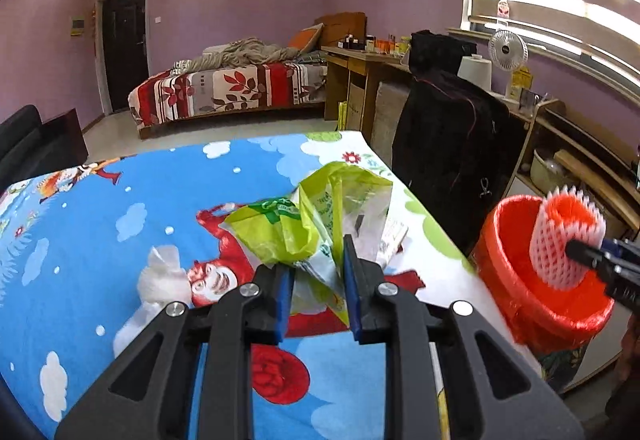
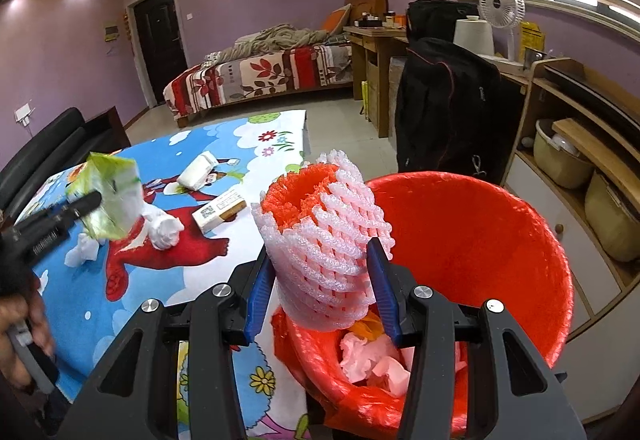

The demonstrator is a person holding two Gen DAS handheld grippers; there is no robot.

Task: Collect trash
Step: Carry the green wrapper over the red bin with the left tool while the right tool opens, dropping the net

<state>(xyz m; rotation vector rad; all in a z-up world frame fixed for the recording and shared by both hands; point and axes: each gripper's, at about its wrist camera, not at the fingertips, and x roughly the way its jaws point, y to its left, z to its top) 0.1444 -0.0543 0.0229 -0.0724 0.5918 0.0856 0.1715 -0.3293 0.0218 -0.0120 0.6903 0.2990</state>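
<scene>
My left gripper (image 1: 318,260) is shut on a crumpled green and yellow plastic bag (image 1: 296,224), which is pinched between its blue pads. In the right wrist view the bag (image 2: 108,195) hangs clear above the table from the left gripper (image 2: 86,205), which a hand holds. My right gripper (image 2: 320,256) is shut on a white foam net sleeve (image 2: 324,224) and holds it upright over the near rim of the red bin (image 2: 500,240). The bin (image 1: 508,260) stands off the table's right edge, with the sleeve (image 1: 564,236) and the right gripper (image 1: 576,250) above it.
A cartoon-print cloth covers the table (image 1: 120,199). On it lie crumpled white tissues (image 2: 164,228), a small white and brown box (image 2: 218,211) and a tissue pack (image 2: 198,169). Pink crumpled paper (image 2: 368,356) lies in the bin. A black bag (image 2: 448,107) hangs behind the bin.
</scene>
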